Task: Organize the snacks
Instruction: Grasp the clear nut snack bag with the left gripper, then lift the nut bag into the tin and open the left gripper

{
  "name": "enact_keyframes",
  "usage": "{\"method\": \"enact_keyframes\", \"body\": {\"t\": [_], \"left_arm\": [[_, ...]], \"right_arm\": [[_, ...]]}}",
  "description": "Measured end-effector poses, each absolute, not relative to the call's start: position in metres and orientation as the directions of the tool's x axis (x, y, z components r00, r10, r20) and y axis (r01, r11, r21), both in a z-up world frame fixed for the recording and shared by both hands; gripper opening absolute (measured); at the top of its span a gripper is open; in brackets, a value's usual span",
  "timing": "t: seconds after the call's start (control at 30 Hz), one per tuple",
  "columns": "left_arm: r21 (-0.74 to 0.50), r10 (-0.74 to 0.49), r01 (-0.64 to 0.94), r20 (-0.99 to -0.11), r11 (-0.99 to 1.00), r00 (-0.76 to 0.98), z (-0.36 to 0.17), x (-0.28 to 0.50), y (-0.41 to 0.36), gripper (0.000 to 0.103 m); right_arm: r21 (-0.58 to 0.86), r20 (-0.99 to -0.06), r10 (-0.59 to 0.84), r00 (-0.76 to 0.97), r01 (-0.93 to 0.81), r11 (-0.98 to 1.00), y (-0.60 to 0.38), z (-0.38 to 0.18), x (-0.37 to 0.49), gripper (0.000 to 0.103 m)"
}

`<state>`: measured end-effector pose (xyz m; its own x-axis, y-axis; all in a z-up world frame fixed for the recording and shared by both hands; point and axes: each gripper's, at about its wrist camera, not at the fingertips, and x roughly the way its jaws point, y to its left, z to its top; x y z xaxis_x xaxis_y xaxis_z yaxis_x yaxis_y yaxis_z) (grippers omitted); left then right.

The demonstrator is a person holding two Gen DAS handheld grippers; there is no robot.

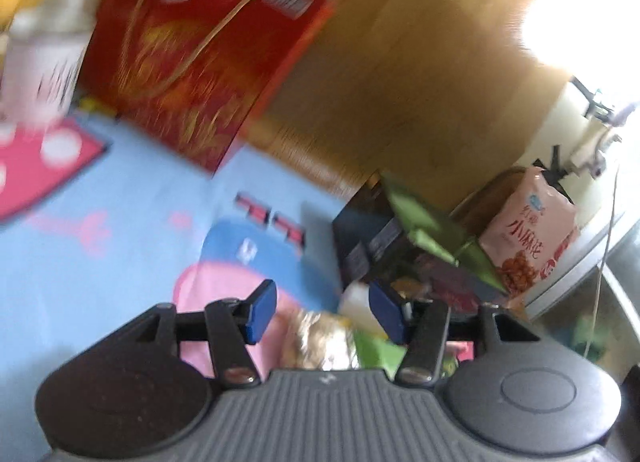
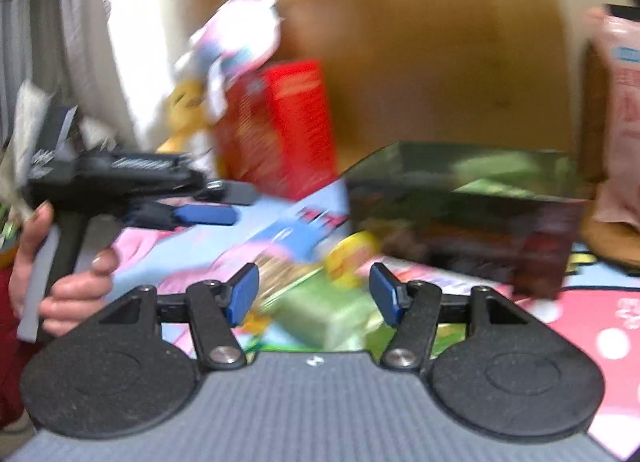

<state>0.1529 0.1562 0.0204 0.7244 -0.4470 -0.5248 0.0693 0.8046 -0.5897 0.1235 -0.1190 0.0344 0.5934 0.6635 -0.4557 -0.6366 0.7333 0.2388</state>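
Currently approx. early-to-mid stage, judged from layout: snacks are only partly sorted. Red box [image 2: 288, 125] stands upright at the back against the wooden panel [image 1: 400, 61], a white/pink plush-like item on top (blurred, ID uncertain). Dark box [image 2: 464, 213] lies near centre-right on the cartoon mat [image 1: 100, 242]; pink snack bag [image 1: 528, 238] stands upright beyond it. Loose items remain in front: green pack [image 2: 328, 314], yellow round item [image 2: 352, 258], foil-look pack [image 1: 320, 338]. These appear still to be placed.

Left gripper [image 1: 324, 310]: fingers partly open, approx. mid gap. Nothing clamped; foil-look pack and a white item lie below/behind the gap, contact not evident. In the right wrist view this unit shows at left, held by a hand [image 2: 60, 286], fingers [image 2: 206, 214] pointing toward the red box.

Right gripper [image 2: 314, 294]: fingers apart, moderate gap, empty. Green pack and yellow round item sit beyond the gap; no pad contact visible. Heavy motion blur in both views limits detail.
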Motion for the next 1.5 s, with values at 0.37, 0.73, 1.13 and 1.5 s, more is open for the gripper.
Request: {"method": "enact_keyframes", "body": {"t": [0.37, 0.73, 1.13, 1.5], "left_arm": [[-0.598, -0.467, 0.034, -0.588, 0.801, 0.661, -0.008, 0.143, 0.149, 0.027], [-0.626, -0.501, 0.047, -0.574, 0.778, 0.647, -0.009, 0.073, 0.157, 0.025], [-0.635, -0.431, 0.006, -0.517, 0.772, 0.740, 0.016, 0.037, 0.206, 0.041], [-0.653, -0.511, 0.069, -0.518, 0.755, 0.686, 0.007, 0.008, 0.196, 0.050]], "right_arm": [[0.020, -0.565, 0.571, 0.596, -0.681, 0.732, -0.038, 0.015, 0.138, 0.065], [0.049, -0.574, 0.664, 0.479, -0.789, 0.612, -0.044, 0.011, 0.087, 0.065], [0.372, -0.443, 0.831, 0.338, -0.773, 0.513, -0.074, 0.035, 0.048, 0.064], [0.284, -0.549, 0.699, 0.458, -0.685, 0.671, -0.063, 0.012, 0.051, 0.061]]}}
